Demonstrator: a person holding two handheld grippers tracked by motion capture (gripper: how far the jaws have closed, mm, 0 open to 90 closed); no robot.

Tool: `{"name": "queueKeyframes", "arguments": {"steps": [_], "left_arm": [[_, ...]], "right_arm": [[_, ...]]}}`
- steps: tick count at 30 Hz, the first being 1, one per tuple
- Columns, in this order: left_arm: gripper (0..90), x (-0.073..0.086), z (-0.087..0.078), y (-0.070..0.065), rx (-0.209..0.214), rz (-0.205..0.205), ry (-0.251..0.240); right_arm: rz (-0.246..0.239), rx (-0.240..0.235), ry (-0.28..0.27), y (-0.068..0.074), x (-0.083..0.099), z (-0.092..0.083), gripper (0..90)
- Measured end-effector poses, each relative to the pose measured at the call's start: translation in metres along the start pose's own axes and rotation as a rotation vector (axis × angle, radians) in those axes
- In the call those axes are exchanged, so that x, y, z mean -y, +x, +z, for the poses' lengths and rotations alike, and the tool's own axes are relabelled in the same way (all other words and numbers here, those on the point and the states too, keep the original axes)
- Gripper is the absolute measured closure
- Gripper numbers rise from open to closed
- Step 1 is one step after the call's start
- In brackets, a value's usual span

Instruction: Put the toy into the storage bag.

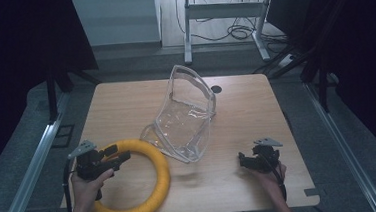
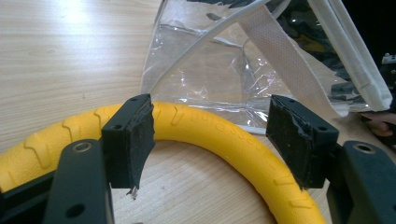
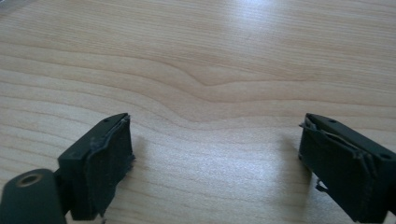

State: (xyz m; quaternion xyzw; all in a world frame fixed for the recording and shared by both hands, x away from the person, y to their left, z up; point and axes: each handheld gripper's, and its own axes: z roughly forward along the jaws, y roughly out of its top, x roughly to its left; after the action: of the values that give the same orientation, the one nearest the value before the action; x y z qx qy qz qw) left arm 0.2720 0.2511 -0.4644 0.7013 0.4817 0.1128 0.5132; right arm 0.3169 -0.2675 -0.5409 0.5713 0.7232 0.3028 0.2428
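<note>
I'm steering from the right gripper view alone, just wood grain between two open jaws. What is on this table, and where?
Observer: A yellow ring lies at the near left of the table.
Operator: Is the left tool holding it?
Observer: No. The left tool is open, its jaws standing over the ring's arc.
Operator: Anything else?
Observer: A clear plastic bag with white trim sits mid-table, touching the ring's far side.
Operator: And my tool?
Observer: The right tool is at the near right, apart from the bag.
</note>
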Motion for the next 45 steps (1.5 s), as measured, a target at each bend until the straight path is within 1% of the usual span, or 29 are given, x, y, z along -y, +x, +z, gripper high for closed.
{"name": "queueKeyframes", "arguments": {"steps": [2,3,6,8,10,11,12,15,17,18,19,21,23,24,25,27,32,33,34,35,41,43,45], "left_arm": [[32.4,-0.002,-0.001,0.000,0.004,0.023,0.005],[32.5,-0.002,-0.001,0.000,0.004,0.023,0.005],[32.6,-0.005,0.000,-0.001,0.017,0.040,0.016],[32.4,-0.007,-0.001,-0.002,0.039,0.059,0.036],[32.3,-0.008,-0.001,-0.005,0.052,0.082,0.058],[32.3,-0.009,-0.002,-0.007,0.064,0.099,0.078],[32.3,-0.010,-0.002,-0.009,0.079,0.128,0.108],[31.8,-0.011,-0.005,-0.015,0.104,0.189,0.179],[31.7,-0.009,-0.007,-0.021,0.129,0.208,0.222],[31.7,-0.007,-0.008,-0.025,0.147,0.224,0.258],[31.6,-0.007,-0.008,-0.025,0.147,0.224,0.258],[31.7,-0.004,-0.009,-0.032,0.151,0.268,0.303],[31.7,0.000,-0.010,-0.037,0.161,0.294,0.337],[31.6,0.004,-0.011,-0.042,0.167,0.331,0.375],[31.4,0.004,-0.011,-0.042,0.167,0.331,0.375],[31.3,0.010,-0.014,-0.047,0.171,0.364,0.404],[31.4,0.016,-0.018,-0.051,0.180,0.368,0.416],[31.3,0.019,-0.018,-0.053,0.192,0.370,0.428],[31.4,0.020,-0.018,-0.055,0.192,0.376,0.442],[31.4,0.020,-0.018,-0.055,0.192,0.376,0.442],[31.3,0.034,-0.010,-0.067,0.217,0.418,0.527],[31.3,0.039,-0.007,-0.072,0.217,0.435,0.563],[32.2,0.043,-0.005,-0.075,0.204,0.448,0.597]], "right_arm": [[-0.002,0.000,0.001,0.000,0.000,0.000,10.2],[-0.002,0.000,0.001,0.000,0.000,0.000,10.2],[-0.010,-0.007,-0.004,0.000,-0.001,0.001,11.5],[-0.012,-0.009,-0.004,-0.001,-0.001,0.001,12.1],[-0.025,-0.021,-0.006,-0.002,-0.001,0.001,13.3],[-0.025,-0.021,-0.006,-0.002,-0.001,0.001,13.3],[-0.026,-0.024,-0.006,-0.002,-0.001,0.001,13.5],[-0.033,-0.036,-0.009,-0.004,-0.001,0.000,14.1],[-0.033,-0.038,-0.009,-0.004,-0.001,0.000,14.2],[-0.034,-0.038,-0.009,-0.004,-0.001,0.000,14.2],[-0.034,-0.038,-0.009,-0.004,-0.001,0.000,14.2],[-0.034,-0.036,-0.008,-0.004,-0.001,0.000,14.2],[-0.034,-0.037,-0.010,-0.004,-0.001,0.000,14.2],[-0.034,-0.036,-0.008,-0.004,-0.001,0.000,14.3],[-0.034,-0.036,-0.008,-0.004,-0.001,0.000,14.3],[-0.033,-0.035,-0.009,-0.004,0.000,0.000,14.7],[-0.027,-0.030,-0.011,-0.004,0.001,-0.002,16.1],[-0.027,-0.029,-0.012,-0.005,0.001,-0.002,16.4],[-0.026,-0.028,-0.012,-0.005,0.001,-0.002,16.4],[-0.026,-0.028,-0.012,-0.005,0.001,-0.002,16.4],[-0.026,-0.028,-0.012,-0.005,0.001,-0.002,16.5],[-0.026,-0.028,-0.012,-0.005,0.001,-0.002,16.5],[-0.026,-0.028,-0.013,-0.005,0.001,-0.002,16.5]]}}
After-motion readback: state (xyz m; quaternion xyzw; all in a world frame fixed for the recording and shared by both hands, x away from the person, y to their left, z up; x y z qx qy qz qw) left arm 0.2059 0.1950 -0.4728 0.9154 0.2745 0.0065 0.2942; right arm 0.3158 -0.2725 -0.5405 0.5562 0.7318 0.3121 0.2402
